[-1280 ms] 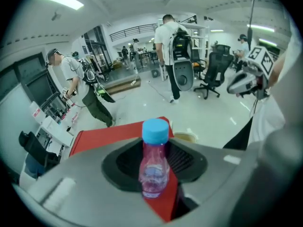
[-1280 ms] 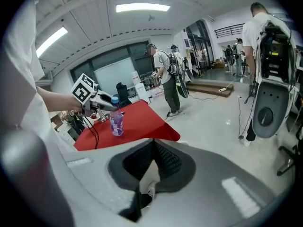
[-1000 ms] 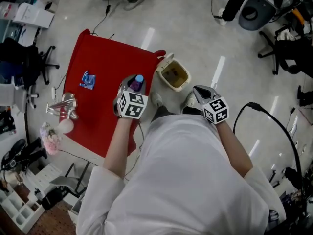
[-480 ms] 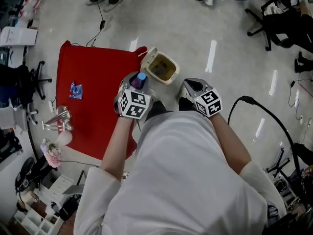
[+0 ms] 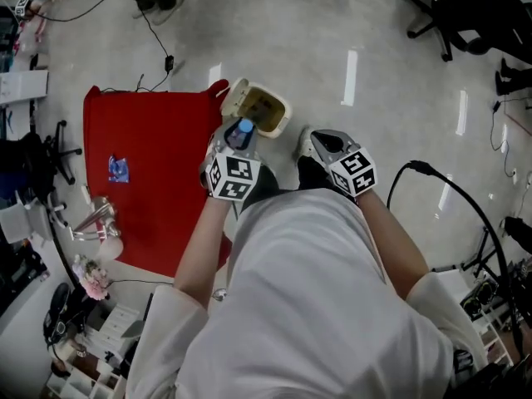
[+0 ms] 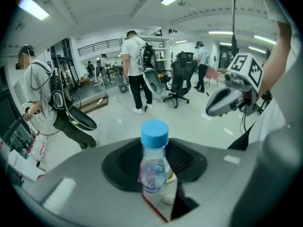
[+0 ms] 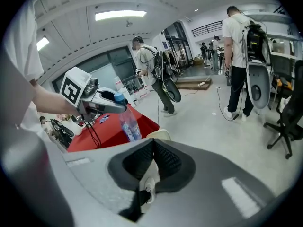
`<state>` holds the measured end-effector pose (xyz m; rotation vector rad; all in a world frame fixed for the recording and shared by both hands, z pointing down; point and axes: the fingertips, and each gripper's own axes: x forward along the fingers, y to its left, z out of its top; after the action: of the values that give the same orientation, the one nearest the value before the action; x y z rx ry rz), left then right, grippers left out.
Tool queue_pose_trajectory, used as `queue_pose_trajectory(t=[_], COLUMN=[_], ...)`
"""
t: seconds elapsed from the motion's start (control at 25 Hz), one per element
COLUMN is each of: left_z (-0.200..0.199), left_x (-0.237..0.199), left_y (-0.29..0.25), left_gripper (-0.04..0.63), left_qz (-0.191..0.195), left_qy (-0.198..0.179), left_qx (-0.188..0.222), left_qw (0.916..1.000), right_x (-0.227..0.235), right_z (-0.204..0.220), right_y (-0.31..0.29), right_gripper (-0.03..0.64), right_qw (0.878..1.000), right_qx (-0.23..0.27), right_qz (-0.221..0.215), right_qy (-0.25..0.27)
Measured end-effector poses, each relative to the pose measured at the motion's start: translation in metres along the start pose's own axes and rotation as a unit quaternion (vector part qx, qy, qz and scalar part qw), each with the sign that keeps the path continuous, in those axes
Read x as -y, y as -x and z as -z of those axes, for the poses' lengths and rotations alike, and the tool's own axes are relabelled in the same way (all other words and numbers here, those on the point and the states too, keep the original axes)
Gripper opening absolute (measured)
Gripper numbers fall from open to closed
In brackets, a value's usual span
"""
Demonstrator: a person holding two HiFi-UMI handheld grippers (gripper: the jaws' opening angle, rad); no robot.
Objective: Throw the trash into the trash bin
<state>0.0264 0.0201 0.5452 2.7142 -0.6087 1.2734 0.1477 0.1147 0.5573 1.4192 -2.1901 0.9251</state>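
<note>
Head view: bottle [image 5: 241, 129], clenched in the left hand-held gripper [image 5: 235, 140], sits mid-frame just below the open trash bin [image 5: 285, 110], nearer than before, so release looks close. Left gripper view: jaws clamp the bottle's body. Right gripper view: right hand-held gripper [image 7: 152, 162] closed, empty.

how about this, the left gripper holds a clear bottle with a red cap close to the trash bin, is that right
Not quite: the cap is blue, not red. The left gripper view shows the left gripper shut on a clear bottle with a blue cap; the head view shows it close to the trash bin.
</note>
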Motion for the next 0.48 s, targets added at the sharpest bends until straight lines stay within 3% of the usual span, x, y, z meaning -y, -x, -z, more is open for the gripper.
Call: queue_pose_trajectory(t=[0.48], left_z=[0.053], left_x=[-0.004], left_y=[-0.086], left_gripper=[0.155], left_qz=[0.0], left_qy=[0.041], left_qx=[-0.013], left_qw=[0.9991], right_x=[0.024], right_z=[0.021], right_y=[-0.033], right_gripper=[0.0], right_qw=[0.997], right_qx=[-0.056], right_qz=[-0.014], right_qy=[0.041])
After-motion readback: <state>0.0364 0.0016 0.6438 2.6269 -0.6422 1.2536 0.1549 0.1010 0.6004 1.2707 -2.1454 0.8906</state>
